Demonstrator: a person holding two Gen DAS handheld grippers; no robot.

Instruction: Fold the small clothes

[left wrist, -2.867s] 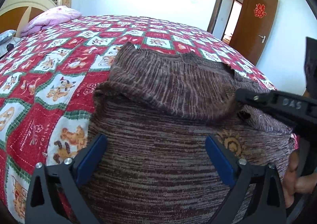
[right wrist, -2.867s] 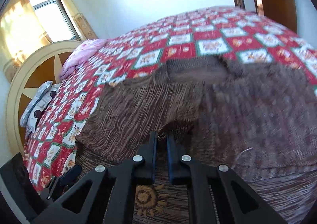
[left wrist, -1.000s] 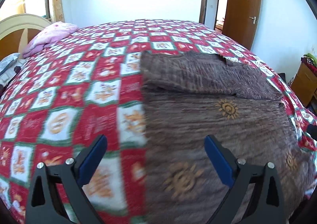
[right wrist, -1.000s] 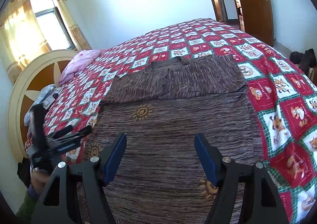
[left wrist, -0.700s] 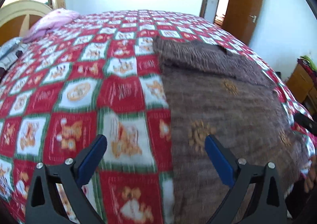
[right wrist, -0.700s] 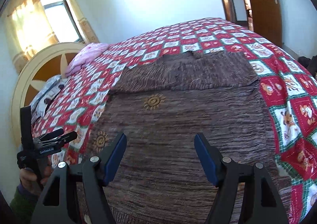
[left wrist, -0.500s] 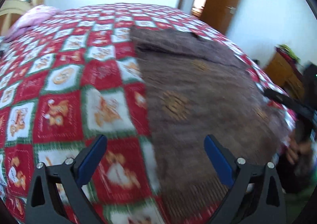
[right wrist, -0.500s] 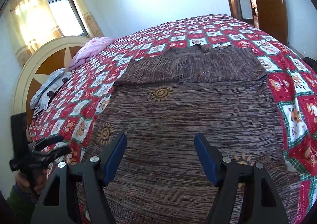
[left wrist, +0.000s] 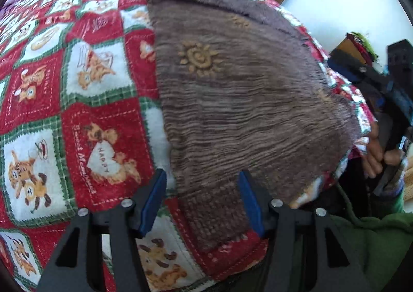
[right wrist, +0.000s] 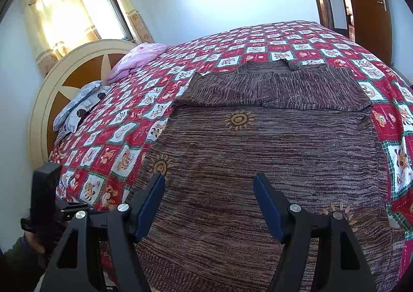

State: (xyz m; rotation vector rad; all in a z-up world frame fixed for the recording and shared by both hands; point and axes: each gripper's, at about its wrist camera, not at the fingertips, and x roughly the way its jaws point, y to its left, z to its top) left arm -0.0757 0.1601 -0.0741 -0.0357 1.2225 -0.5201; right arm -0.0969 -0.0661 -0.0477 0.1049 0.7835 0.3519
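A brown striped knit sweater with orange sun motifs lies flat on the bed, its sleeves folded across the top. In the left wrist view the sweater has its near ribbed hem corner between the jaws of my left gripper. Those jaws are closing, with a gap still showing beside each blue pad. My right gripper hovers open over the hem, nothing pinched. The left gripper also shows at the bed's left edge, and a hand holds the right gripper by the sweater's other corner.
A red, white and green cartoon bedspread covers the bed. A pink pillow and a round headboard are at the far left. A brown door stands at the right. A green sleeve is near the bed's edge.
My left gripper tipped downward and came in over the sweater's near hem corner, and its jaws narrowed. My right gripper edged closer to the hem and stayed equally wide.
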